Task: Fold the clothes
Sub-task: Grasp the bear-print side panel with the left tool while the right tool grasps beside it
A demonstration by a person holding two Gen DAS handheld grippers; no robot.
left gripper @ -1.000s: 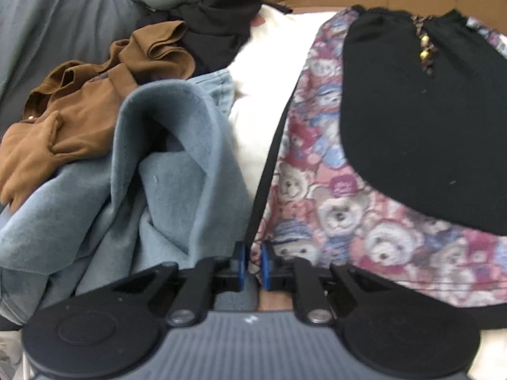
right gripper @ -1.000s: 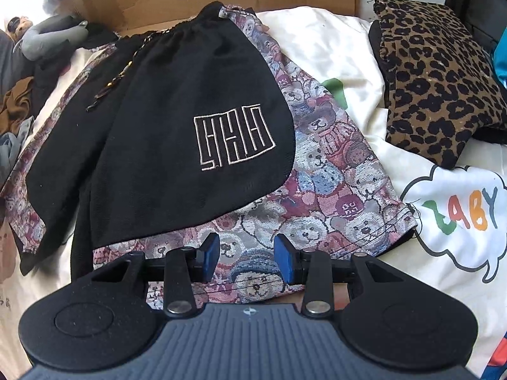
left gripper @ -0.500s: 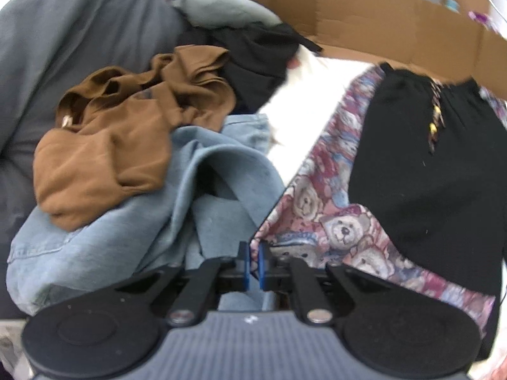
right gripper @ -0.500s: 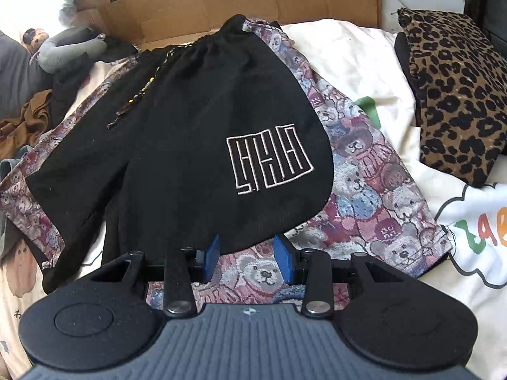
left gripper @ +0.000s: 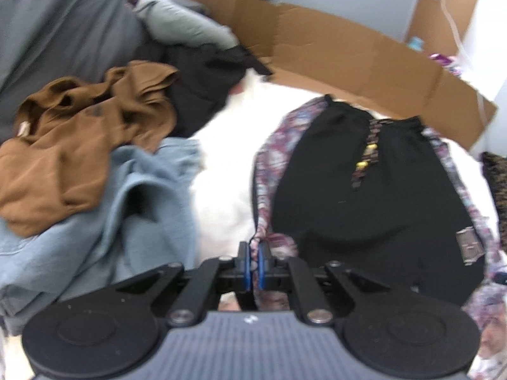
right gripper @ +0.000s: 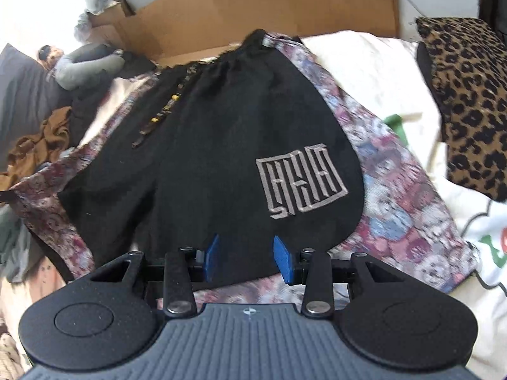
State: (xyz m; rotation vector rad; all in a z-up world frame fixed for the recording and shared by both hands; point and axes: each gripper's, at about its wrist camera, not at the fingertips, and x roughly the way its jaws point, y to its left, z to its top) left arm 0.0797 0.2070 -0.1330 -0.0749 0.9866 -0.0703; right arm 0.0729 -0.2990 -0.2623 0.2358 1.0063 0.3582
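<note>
Black shorts (left gripper: pixel 364 196) with teddy-bear print side panels (left gripper: pixel 263 171) lie on a white bedsheet (left gripper: pixel 221 196), waistband toward the far cardboard. My left gripper (left gripper: pixel 252 264) is shut on the bear-print hem at the shorts' left leg, lifting that corner. In the right wrist view the same shorts (right gripper: pixel 221 145) show a grey embroidered logo (right gripper: pixel 301 180) on the right leg. My right gripper (right gripper: pixel 247 258) is open, its blue pads hovering over the lower hem of that leg, nothing between them.
A pile of clothes lies left: brown garment (left gripper: pixel 73 145), light blue denim (left gripper: pixel 133 221), black garment (left gripper: pixel 202 85), grey cloth (left gripper: pixel 57 25). Cardboard (left gripper: pixel 348 53) lines the far edge. A leopard-print pillow (right gripper: pixel 469 101) sits right, beside a cartoon-print sheet (right gripper: pixel 475 231).
My left gripper has risen and pulled back with the bear-print hem pinched, so the shorts look farther away. My right gripper has advanced from the bear-print hem onto the black leg, staying open.
</note>
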